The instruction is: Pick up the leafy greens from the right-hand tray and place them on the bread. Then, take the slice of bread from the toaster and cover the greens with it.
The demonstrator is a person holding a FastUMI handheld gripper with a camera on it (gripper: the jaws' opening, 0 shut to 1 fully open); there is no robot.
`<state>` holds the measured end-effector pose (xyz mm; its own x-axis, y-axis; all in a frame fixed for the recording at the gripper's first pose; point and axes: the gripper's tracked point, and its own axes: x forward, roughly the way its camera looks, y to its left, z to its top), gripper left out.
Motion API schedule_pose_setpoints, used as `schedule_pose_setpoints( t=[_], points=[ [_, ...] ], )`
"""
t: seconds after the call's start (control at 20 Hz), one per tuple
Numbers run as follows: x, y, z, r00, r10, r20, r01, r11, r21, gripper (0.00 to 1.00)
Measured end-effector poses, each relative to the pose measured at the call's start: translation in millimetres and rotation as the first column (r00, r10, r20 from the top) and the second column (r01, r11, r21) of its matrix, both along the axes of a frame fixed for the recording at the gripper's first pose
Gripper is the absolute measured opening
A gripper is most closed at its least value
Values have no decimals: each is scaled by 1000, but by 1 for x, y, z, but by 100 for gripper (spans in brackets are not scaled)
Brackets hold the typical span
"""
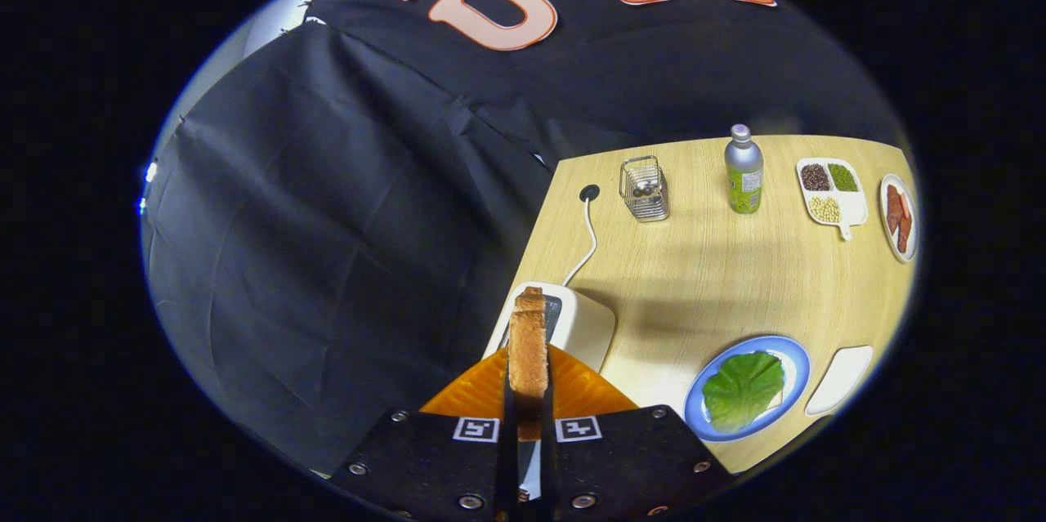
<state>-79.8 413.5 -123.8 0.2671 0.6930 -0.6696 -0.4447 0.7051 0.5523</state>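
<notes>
My gripper (528,391) is shut on a slice of toasted bread (528,342), held on edge between the two fingers, above the white toaster (584,326). To the right of the toaster a blue-rimmed plate (788,354) carries a green leaf (742,387) that lies over a piece of bread, of which only a pale corner shows. A white tray (840,379) sits just right of that plate.
Farther back on the wooden table (711,285) stand a wire basket (645,189), a silver bottle with a green label (744,171), a divided white dish of beans (831,191) and a plate of red slices (899,218). The toaster's cord (590,236) runs to a hole in the table.
</notes>
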Motion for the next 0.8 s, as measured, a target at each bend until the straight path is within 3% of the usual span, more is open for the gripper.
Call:
schedule_pose_setpoints(
  t=[0.35,0.8],
  points=[
    [8,-69,-20,998,-49,-25,51,997,62,11],
    [2,-120,-71,990,-77,-118,91,989,120,11]
  ],
)
